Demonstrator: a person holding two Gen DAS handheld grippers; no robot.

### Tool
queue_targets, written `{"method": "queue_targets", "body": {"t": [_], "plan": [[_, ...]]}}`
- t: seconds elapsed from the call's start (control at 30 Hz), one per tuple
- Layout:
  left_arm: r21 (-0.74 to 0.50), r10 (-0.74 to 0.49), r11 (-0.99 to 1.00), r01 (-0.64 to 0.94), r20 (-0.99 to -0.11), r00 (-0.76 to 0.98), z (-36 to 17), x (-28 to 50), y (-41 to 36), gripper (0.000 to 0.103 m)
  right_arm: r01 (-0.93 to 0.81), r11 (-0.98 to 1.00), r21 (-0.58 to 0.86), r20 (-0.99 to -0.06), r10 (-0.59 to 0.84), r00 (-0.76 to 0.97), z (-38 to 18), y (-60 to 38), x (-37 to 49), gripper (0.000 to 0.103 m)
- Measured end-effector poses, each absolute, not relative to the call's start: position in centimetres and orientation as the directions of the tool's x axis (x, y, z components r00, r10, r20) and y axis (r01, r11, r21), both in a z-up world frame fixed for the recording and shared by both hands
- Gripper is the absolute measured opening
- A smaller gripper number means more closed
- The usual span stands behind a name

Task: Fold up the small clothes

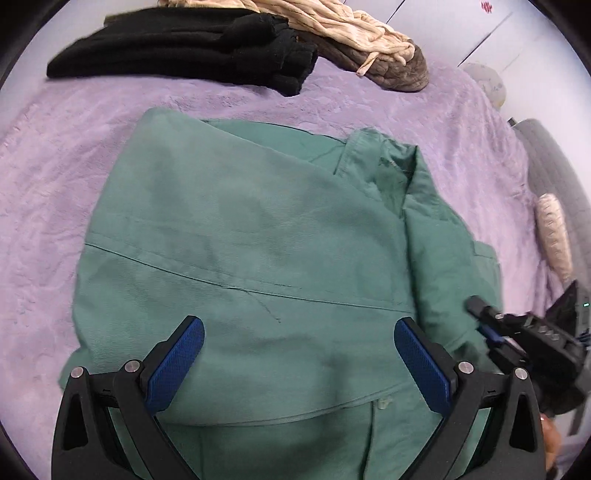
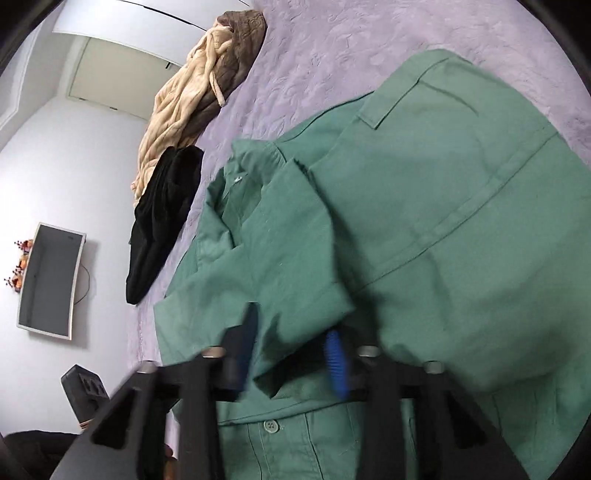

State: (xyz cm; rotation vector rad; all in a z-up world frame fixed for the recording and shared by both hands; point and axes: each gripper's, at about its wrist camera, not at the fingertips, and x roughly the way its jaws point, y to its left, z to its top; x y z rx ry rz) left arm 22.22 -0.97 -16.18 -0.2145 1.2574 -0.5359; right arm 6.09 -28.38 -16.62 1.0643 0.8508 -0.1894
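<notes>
Green shirt [image 1: 251, 236] lies partly folded on the purple bed [image 1: 55, 155]. Your left hand-held gripper [image 1: 299, 354] hovers wide and empty above it. Your right hand-held gripper [image 2: 291, 354] sits narrowed around a sleeve fold [image 2: 295, 302]; firm grip unconfirmed. Risk: a shallow pinch slips on lifting, and the fold falls open.

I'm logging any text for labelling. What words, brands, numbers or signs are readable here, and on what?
None can be read.
Red mark on the wall: too small and blurred.
Monitor: dark screen, no text visible.
Green shirt: no readable label in either view.
Grippers, left and right: no visible markings.
</notes>
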Motion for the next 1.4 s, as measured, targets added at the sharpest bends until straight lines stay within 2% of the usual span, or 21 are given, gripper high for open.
{"method": "queue_targets", "body": {"t": [0.07, 0.2, 0.27, 0.3, 0.33, 0.4, 0.57, 0.77, 0.93, 0.97, 1.0, 1.03, 1.1, 1.4], "plan": [[-0.552, -0.592, 0.800, 0.235, -0.791, 0.154, -16.4, 22.8, -0.4, 0.103, 0.479, 0.566, 0.671, -0.692, 0.245, 0.679, -14.9, -27.5, 7.6, 0.012], [-0.670, -0.695, 0.715, 0.200, -0.713, 0.097, -16.8, 23.4, 0.3, 0.103, 0.292, 0.750, 0.594, -0.699, 0.300, 0.649, -12.6, -22.0, 11.0, 0.012], [-0.717, -0.730, 0.682, 0.144, -0.680, 0.075, -17.6, 23.7, 0.9, 0.103, 0.230, 0.782, 0.579, -0.714, 0.350, 0.607, -13.1, -19.3, 11.8, 0.018], [-0.728, -0.737, 0.675, 0.122, -0.672, 0.068, -18.1, 23.8, 1.0, 0.103, 0.217, 0.788, 0.576, -0.728, 0.374, 0.574, -13.8, -18.2, 12.1, 0.026], [-0.729, -0.737, 0.676, 0.108, -0.673, 0.063, -18.4, 23.8, 1.0, 0.103, 0.220, 0.791, 0.571, -0.749, 0.391, 0.535, -14.7, -17.3, 12.4, 0.042], [-0.714, -0.722, 0.690, 0.117, -0.690, 0.051, -18.8, 23.5, 0.6, 0.103, 0.228, 0.769, 0.597, -0.749, 0.433, 0.502, -15.8, -16.6, 11.5, 0.059], [-0.661, -0.681, 0.719, 0.212, -0.731, 0.030, -18.8, 22.6, -2.2, 0.103, 0.295, 0.684, 0.667, -0.713, 0.471, 0.520, -16.5, -18.6, 7.7, 0.060], [-0.605, -0.631, 0.741, 0.293, -0.776, -0.007, -18.7, 22.1, -6.1, 0.103, 0.453, 0.540, 0.709, -0.694, 0.423, 0.582, -17.3, -24.9, 0.5, 0.060], [-0.576, -0.597, 0.756, 0.312, -0.802, -0.035, -18.8, 21.3, -7.9, 0.102, 0.517, 0.461, 0.721, -0.686, 0.375, 0.623, -17.7, -28.0, -3.1, 0.060], [-0.572, -0.594, 0.761, 0.307, -0.804, -0.026, -18.7, 21.2, -7.9, 0.099, 0.520, 0.451, 0.726, -0.682, 0.373, 0.629, -17.7, -28.2, -3.5, 0.060], [-0.571, -0.595, 0.764, 0.299, -0.804, -0.015, -18.6, 21.2, -7.8, 0.084, 0.520, 0.441, 0.731, -0.677, 0.373, 0.635, -17.8, -28.6, -4.1, 0.060], [-0.572, -0.594, 0.768, 0.289, -0.804, -0.010, -18.6, 21.3, -7.7, 0.056, 0.521, 0.436, 0.734, -0.674, 0.371, 0.638, -17.7, -29.0, -4.8, 0.060], [-0.598, -0.611, 0.760, 0.255, -0.791, -0.031, -19.0, 21.7, -7.2, 0.011, 0.526, 0.430, 0.734, -0.674, 0.365, 0.642, -18.0, -29.3, -5.3, 0.060], [-0.635, -0.677, 0.709, 0.308, -0.735, 0.041, -15.1, 21.9, -4.7, 0.011, 0.575, 0.258, 0.777, -0.629, 0.263, 0.732, -19.0, -34.5, -7.9, 0.064]]}}
